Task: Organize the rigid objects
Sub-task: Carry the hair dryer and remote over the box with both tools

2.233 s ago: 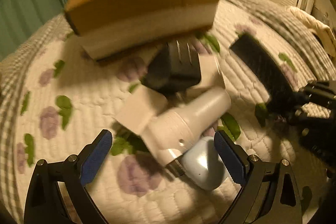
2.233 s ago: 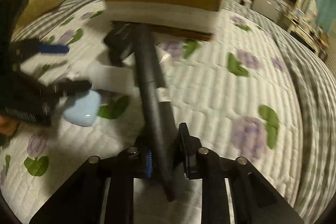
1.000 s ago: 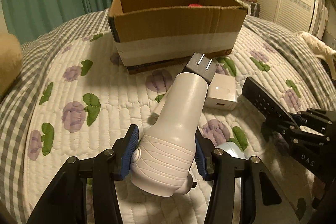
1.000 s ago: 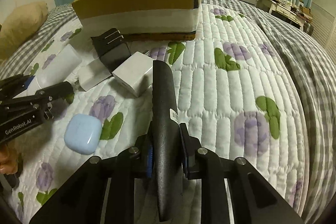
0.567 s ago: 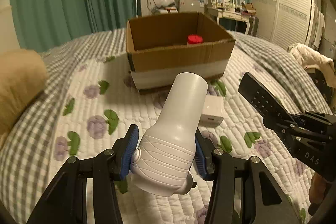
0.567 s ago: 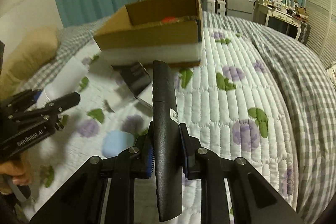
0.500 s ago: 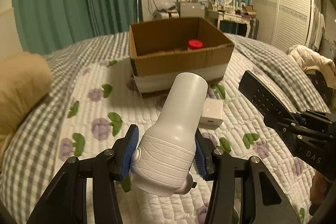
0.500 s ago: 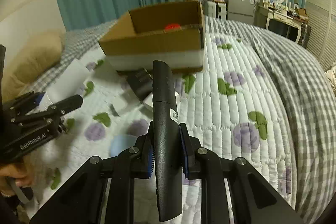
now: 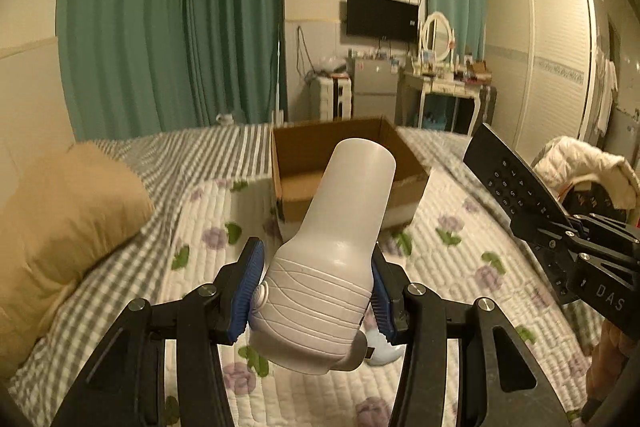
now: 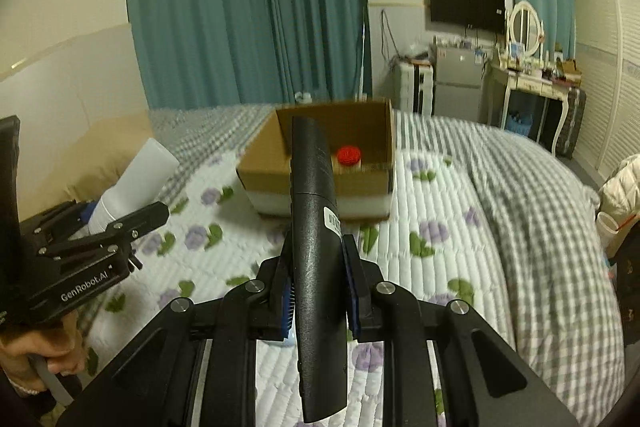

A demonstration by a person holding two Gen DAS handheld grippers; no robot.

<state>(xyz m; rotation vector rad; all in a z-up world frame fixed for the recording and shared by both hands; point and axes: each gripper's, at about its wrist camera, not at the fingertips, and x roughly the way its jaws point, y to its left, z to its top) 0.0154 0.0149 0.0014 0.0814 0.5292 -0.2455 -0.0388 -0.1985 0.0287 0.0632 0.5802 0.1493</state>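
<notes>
I had the left gripper [image 9: 316, 291] clamped on the white bottle [image 9: 332, 247] and the right gripper [image 10: 318, 291] clamped on the black remote [image 10: 316, 227], both above the quilt [image 10: 432, 227] before the cardboard box [image 10: 320, 179].

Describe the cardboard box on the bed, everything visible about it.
The cardboard box is brown corrugated card with a white band around its lower walls. It stands open-topped, without visible flaps, on the quilted floral bedspread beyond both grippers. Inside, against its far right corner, sits a red-capped container. Nothing else touches it; both held items are in front of it.
</notes>
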